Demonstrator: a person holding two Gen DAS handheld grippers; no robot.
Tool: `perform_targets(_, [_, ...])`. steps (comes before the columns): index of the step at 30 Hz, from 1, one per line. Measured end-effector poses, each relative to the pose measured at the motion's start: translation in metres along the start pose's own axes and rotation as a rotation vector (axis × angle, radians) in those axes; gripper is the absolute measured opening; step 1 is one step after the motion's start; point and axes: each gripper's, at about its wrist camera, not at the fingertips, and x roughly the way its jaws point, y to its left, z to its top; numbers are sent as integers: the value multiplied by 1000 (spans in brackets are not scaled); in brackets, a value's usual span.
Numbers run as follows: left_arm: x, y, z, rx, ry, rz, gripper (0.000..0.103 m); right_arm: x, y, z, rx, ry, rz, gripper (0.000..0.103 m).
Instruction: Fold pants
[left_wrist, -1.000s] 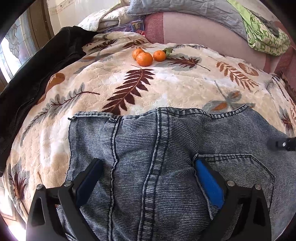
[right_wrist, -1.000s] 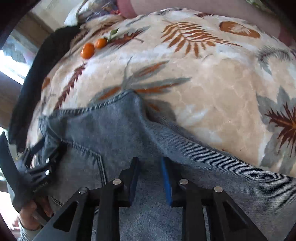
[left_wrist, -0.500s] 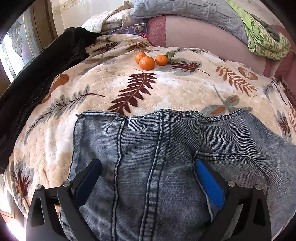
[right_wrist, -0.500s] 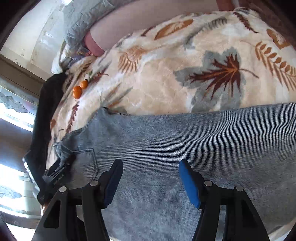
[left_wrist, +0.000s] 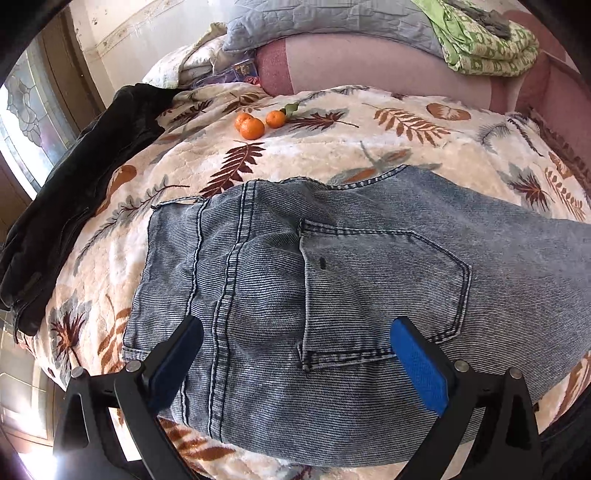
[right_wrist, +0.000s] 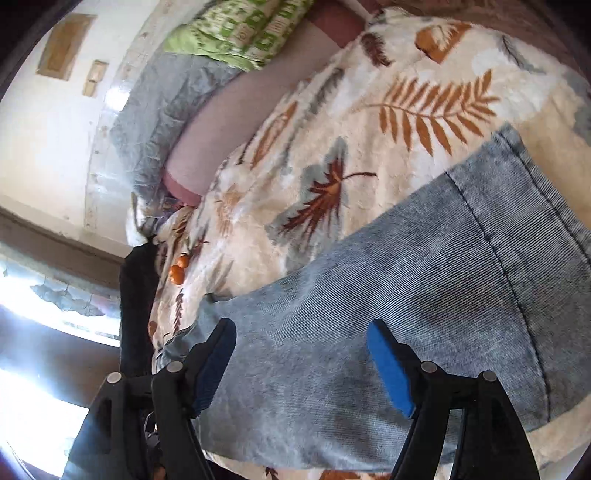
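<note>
Left wrist view: your left gripper (left_wrist: 295, 354) spread wide above jeans (left_wrist: 332, 280), holds nothing. Jeans lie flat on leaf-print blanket (left_wrist: 332, 147), back pocket (left_wrist: 384, 288) up; tangerines (left_wrist: 258, 123) well apart.

Right wrist view: your right gripper (right_wrist: 301, 360) jaws opening, nothing pinched, over jeans leg (right_wrist: 424, 295); hem (right_wrist: 528, 173) at far right.

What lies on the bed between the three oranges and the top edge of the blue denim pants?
Only bare leaf-patterned fleece blanket separates the oranges from the denim pants, as the left wrist view shows.
</note>
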Motion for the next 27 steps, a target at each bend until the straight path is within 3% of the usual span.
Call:
perform_targets(4, [-9,-11,-3,14,-16,6,102,8,-21,-23,-2,107,-136,80])
perform_targets(6, [-6,-18,-4,29,-1,7,101,17,-30,-27,-42,107,-133,80])
perform_targets(10, [-6,-23,-9,18,6,6,102,-4,-23,-27,-18,124,-149,80])
perform_targets(14, [-15,-23,-12,12,-10,-2,102,-25,-4,-42,-118,76,-142,82])
perform_targets(17, [-20,-25,-10,23,-25,10,102,1,-27,-48,-112,182,-250,88])
perform_targets(20, [-29,-28,-4,34,-63,2,102,-8,-23,-43,-124,163,-216,89])
perform_targets(21, [-33,-30,-2,31,-83,3,102,-22,-17,-40,-138,108,-172,89])
perform_targets(23, [-41,-34,2,16,-129,-21,102,-57,-11,-34,-180,-80,-143,89])
perform_targets(27, [-52,-62,11,21,-187,-75,102,-110,-47,-30,-130,-405,-242,90])
